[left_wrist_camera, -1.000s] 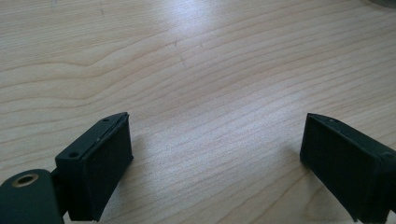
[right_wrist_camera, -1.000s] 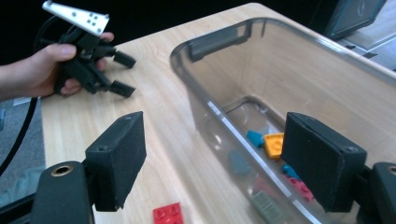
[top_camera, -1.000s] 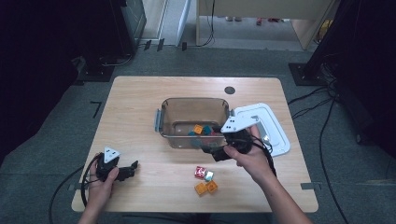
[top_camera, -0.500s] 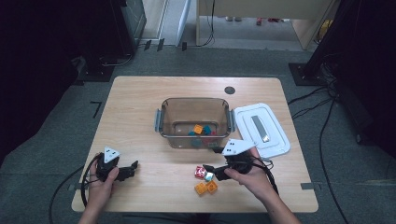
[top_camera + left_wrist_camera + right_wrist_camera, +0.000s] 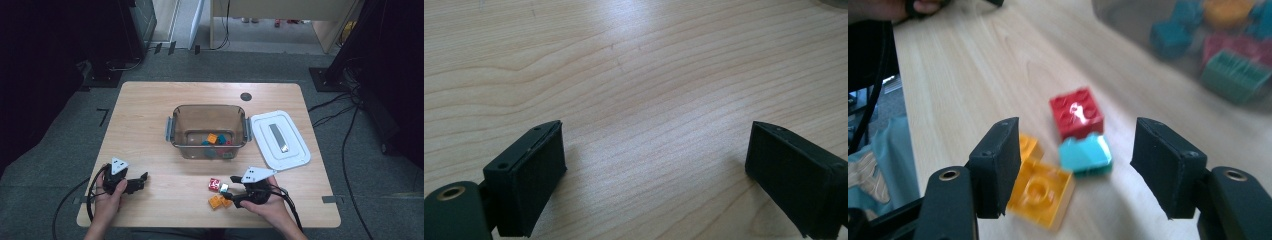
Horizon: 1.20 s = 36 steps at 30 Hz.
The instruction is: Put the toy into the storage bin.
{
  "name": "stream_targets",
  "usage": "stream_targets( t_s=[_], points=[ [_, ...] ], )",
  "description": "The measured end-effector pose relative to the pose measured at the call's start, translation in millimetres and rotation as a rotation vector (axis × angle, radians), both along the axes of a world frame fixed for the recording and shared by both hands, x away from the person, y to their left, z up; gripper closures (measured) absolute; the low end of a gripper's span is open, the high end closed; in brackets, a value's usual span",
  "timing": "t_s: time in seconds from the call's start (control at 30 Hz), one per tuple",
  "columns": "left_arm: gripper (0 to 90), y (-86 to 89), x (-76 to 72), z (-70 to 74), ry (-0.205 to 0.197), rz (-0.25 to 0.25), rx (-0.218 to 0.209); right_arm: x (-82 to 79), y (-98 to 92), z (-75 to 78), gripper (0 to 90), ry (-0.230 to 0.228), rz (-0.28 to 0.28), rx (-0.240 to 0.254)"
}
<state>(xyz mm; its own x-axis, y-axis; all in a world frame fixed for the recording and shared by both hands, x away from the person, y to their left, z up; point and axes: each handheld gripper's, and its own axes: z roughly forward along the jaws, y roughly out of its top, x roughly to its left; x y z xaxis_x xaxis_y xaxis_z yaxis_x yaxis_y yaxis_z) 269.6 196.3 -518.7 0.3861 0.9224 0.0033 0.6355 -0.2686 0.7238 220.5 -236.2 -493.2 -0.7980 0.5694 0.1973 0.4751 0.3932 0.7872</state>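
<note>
Now the right gripper (image 5: 1075,167) hangs low over the table (image 5: 150,125) with its jaws closing in around the little teal block (image 5: 1085,156), not touching yet; it looks light, hard and slippery; pinch its flat sides; the left gripper (image 5: 656,175) rests wide open.

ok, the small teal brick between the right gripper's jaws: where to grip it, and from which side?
Grip the teal brick across its two flat side walls, coming down from above with the right gripper. Its jaws, which have just been closing, already straddle it without touching. It lies flat on the table, close against the red brick behind and the orange bricks on one side, so keep that pad slim; probably a tight fit.
</note>
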Motion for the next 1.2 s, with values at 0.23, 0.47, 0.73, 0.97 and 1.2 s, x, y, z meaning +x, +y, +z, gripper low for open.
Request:
stream_targets(
  t_s=[0.23,0.47,0.73,0.97,1.2],
  points=[
    [9.1,0.0,0.0,0.0,0.0,0.0,0.0,-17.6,-0.1,-12.9,37.9,0.013,-0.023,-0.016],
    [9.1,0.0,0.0,0.0,0.0,0.0,0.0,-28.7,10.1,-21.8,38.4,-0.001,-0.026,-0.059],
    [9.1,0.0,0.0,0.0,0.0,0.0,0.0,-30.8,13.9,-25.1,50.3,0.001,-0.015,-0.076],
    [9.1,0.0,0.0,0.0,0.0,0.0,0.0,-30.0,11.0,-26.0,66.3,0.007,-0.018,-0.068],
    [9.1,0.0,0.0,0.0,0.0,0.0,0.0,-30.5,7.7,-24.4,58.2,0.008,-0.001,-0.067]
  ],
)
